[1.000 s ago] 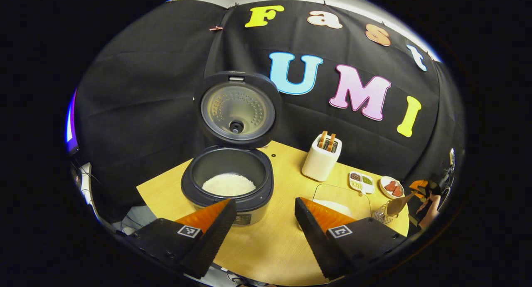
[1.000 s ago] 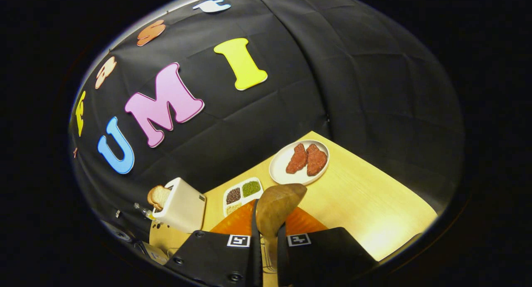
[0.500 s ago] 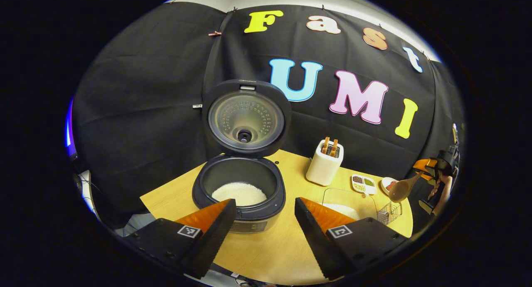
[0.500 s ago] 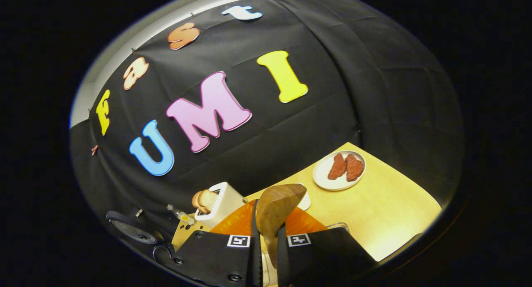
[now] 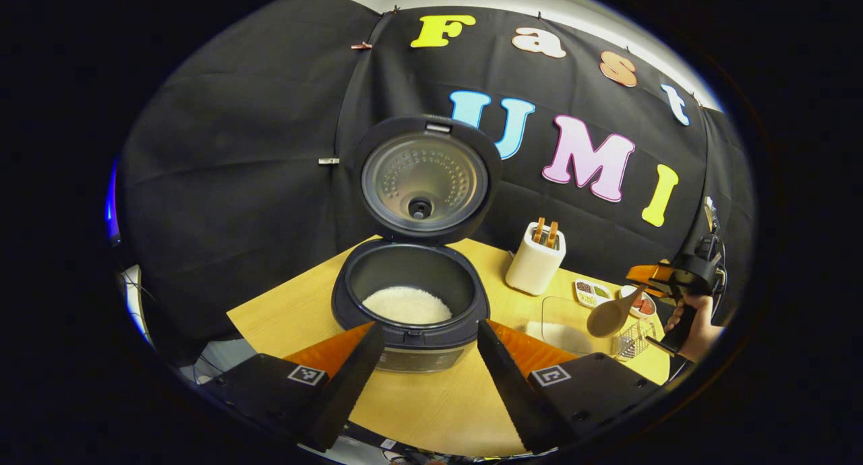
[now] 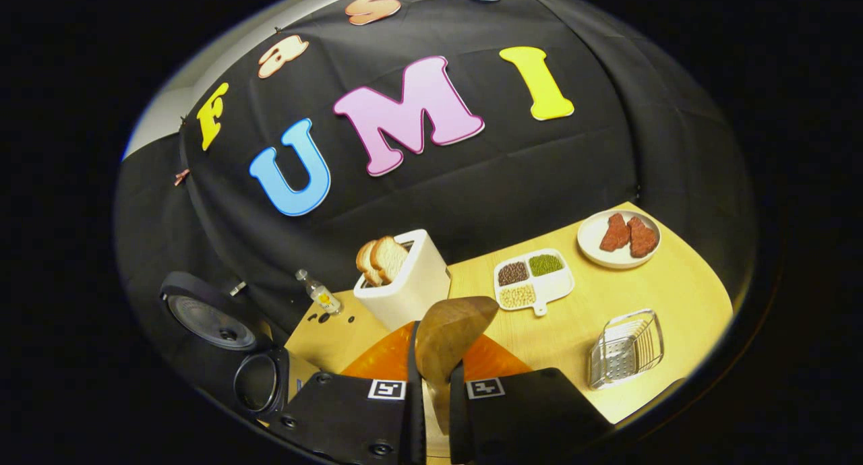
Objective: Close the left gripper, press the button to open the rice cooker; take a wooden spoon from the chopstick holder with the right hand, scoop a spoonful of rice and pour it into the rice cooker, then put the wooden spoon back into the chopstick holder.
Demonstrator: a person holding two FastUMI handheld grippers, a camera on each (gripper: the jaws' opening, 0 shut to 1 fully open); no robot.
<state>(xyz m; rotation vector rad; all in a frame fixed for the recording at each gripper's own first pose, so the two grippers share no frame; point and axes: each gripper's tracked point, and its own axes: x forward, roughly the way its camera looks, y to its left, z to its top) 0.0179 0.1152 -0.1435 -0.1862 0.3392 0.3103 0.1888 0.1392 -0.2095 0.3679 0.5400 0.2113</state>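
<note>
Wooden spoon [image 5: 609, 319] first: the right gripper [image 5: 664, 277] clamps its handle. In the right gripper view the two fingers stand narrow on the stem, with the bowl [image 6: 449, 335] rising just beyond them.

A second ago the spoon hung low beside the wire chopstick holder [image 5: 634, 337], on the side away from the rice cooker [image 5: 408, 317]. It has since lifted clear and come cooker-ward, and its bowl now sits by the far edge of the clear rice box [image 5: 572, 325]. I judge the taking-out done and the scoop next. Whether the bowl carries any grains yet, I cannot tell.

The cooker stands open with its lid [image 5: 423, 178] upright, and there is white rice in the pot already, so the button step is finished. The left gripper [image 5: 425, 357] hangs before the cooker with its fingers wide apart and nothing between them.

The left gripper view alone gives the pot's inside, the rice box and the hand [image 5: 696, 323] behind the right gripper. The right gripper view has swung round to catch the cooker at its edge [image 6: 222, 327], and it also picks up a small bottle [image 6: 317, 294] near the cooker. Beyond that come the toaster [image 6: 408, 280] with bread, the divided dish [image 6: 534, 280] and the meat plate [image 6: 619, 236], which lies farthest from the cooker.
</note>
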